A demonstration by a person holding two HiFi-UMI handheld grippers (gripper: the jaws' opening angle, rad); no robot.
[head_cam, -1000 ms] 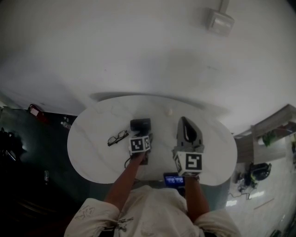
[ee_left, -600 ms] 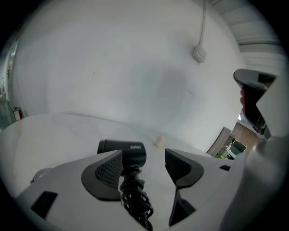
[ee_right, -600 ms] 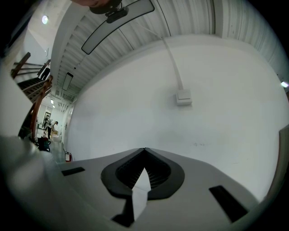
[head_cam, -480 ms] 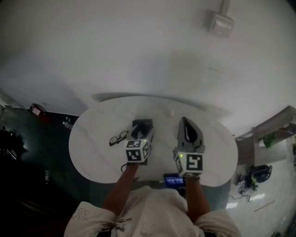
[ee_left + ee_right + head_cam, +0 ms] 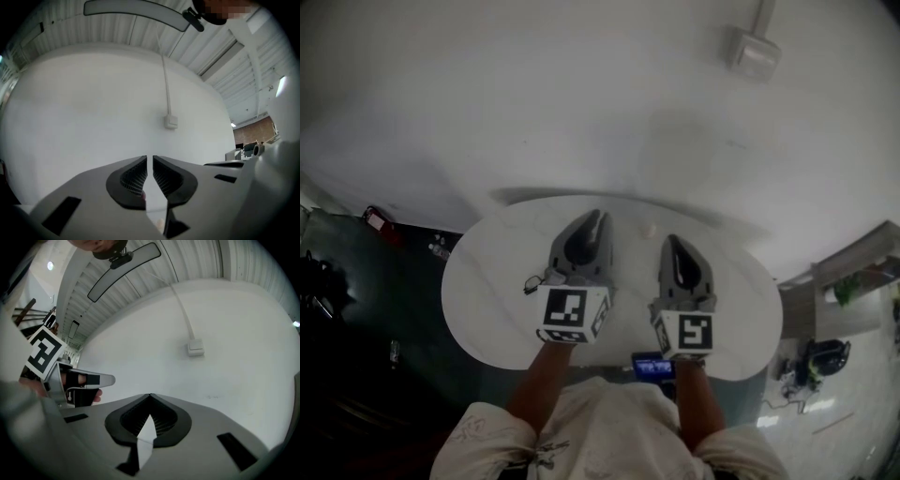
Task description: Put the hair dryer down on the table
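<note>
— What are your two tools doing?

— My left hand-held gripper (image 5: pixel 598 217) hangs over the white bench (image 5: pixel 487 300). Its jaws are closing, with only a thin slit between them and nothing in it. My right hand-held gripper (image 5: pixel 672 240) is just beside it, jaws together at the tips and empty.

— And the hair dryer?

— I cannot see it in any view. My left hand-held gripper covers the bench under it, and both gripper views look at the bare wall and a small wall box (image 5: pixel 171 122).

— Anything else nearby?

— A pair of glasses (image 5: pixel 531 281) peeks out just left of my left hand-held gripper. A small pale object (image 5: pixel 650 229) lies between the two jaw tips.
</note>
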